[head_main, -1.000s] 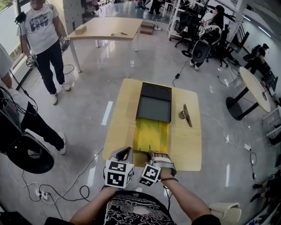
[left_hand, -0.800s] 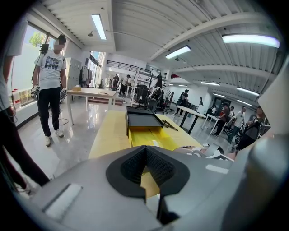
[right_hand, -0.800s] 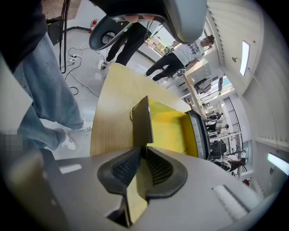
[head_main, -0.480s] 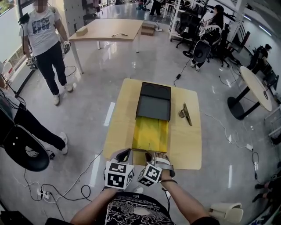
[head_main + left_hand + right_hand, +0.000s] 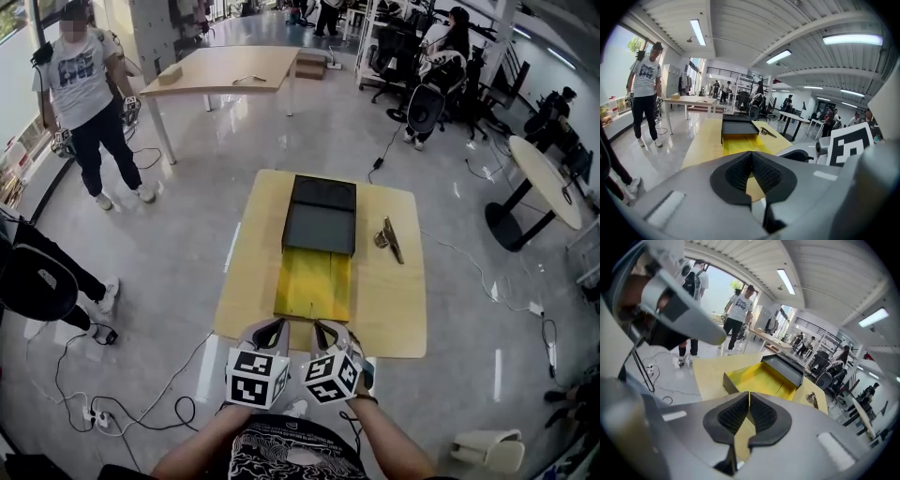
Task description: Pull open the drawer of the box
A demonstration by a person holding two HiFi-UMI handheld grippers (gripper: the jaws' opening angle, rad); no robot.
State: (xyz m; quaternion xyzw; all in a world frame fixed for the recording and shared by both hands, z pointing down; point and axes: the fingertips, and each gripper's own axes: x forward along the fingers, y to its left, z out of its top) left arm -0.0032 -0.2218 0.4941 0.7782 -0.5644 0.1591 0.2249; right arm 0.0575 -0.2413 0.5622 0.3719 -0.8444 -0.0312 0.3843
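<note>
Two grippers are hanging just off the near edge of the table (image 5: 398,309). The left gripper (image 5: 270,328) and the right gripper (image 5: 328,330) are both pinched fully together, with nothing between the pads. The black box (image 5: 321,216) is sitting at the table's far middle. Its yellow drawer (image 5: 314,284) is sticking out toward the near side, and it looks about as open as it goes. A small metal object (image 5: 386,240) is lying to the right of the box.

The pull looks done, so the step is backing off. Best to draw both grippers straight toward the near side, level, without clipping the drawer front or skewing it.

Versus a second ago, the right gripper was at the drawer's near lip over the table. Now both are clear of it, and the drawer is out about as far as it was then.
</note>
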